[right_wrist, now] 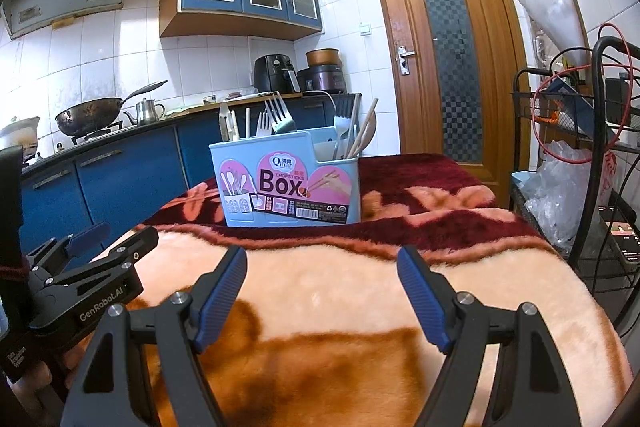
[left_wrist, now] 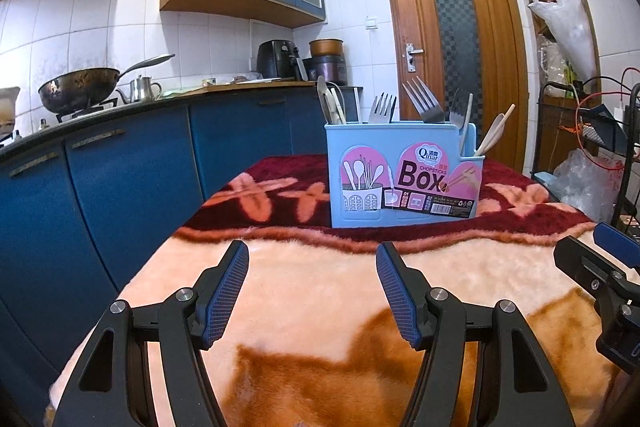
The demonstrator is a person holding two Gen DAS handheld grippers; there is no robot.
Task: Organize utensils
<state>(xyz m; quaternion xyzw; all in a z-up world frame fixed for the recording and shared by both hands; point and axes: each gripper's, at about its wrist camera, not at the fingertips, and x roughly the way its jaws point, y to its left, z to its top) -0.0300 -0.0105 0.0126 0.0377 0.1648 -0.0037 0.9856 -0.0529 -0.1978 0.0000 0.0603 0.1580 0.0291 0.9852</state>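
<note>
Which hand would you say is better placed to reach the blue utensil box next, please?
Left, probably, by a small margin: the utensil box sits nearly straight ahead of the left gripper, but left of the right gripper. Both are open and empty.

utensil handles [left_wrist: 426,115] hidden inside box [left_wrist: 360,195], compartments unclear

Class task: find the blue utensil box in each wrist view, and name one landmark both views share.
Left wrist: utensil box stands right of centre, on the blanket's dark red part.
Right wrist: utensil box stands left of centre, on the same red part.
Shared landmark: the wooden door behind it.
</note>
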